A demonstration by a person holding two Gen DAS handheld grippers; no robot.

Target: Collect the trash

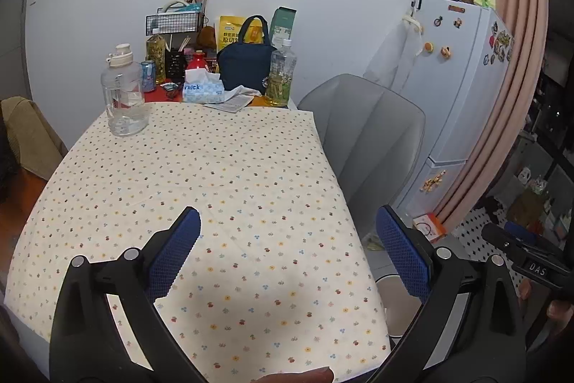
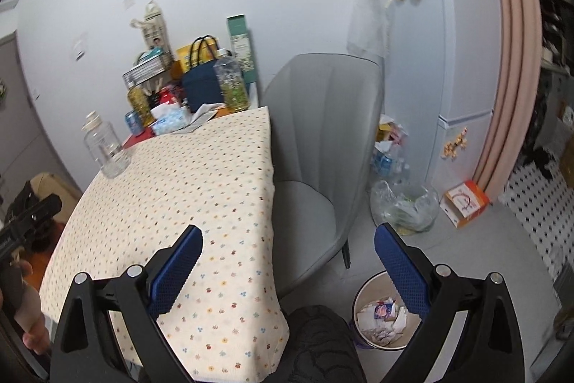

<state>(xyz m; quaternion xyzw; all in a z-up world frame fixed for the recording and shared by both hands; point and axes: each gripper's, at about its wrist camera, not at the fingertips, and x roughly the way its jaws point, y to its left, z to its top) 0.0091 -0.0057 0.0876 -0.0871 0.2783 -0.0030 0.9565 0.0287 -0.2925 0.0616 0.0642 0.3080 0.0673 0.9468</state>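
Two grippers are hanging over the near end of the table [image 1: 215, 167], and both are spread wide with nothing between the blue pads: my left gripper [image 1: 287, 232] is hovering above the flowered cloth, while my right gripper [image 2: 287, 246] is straddling the table's right edge, one finger over the cloth and the other over the floor. One trash bin [image 2: 380, 314] is sitting on the floor just beside the near right corner of the table, and crumpled paper and wrappers [image 2: 384, 314] are lying inside it. One grey chair [image 2: 323, 139] is standing tight against the right edge, filling the space between the table and a clear plastic bag [image 2: 405, 207] on the floor. Beyond that bag one orange-and-white box [image 2: 464, 203] is lying near the foot of the white fridge [image 2: 448, 42], and a heap of packaging is leaning against the fridge behind the chair. Along the far edge I am counting one large clear jug [image 1: 123, 92] on the cloth towards the far left corner, one blue can [image 1: 147, 74], two bottles of yellow liquid [image 1: 280, 78], one tissue pack [image 1: 202, 90], one navy bag [image 1: 245, 63] and one wire basket [image 1: 174, 20]. My knee is showing dark at the near edge in the right wrist view.
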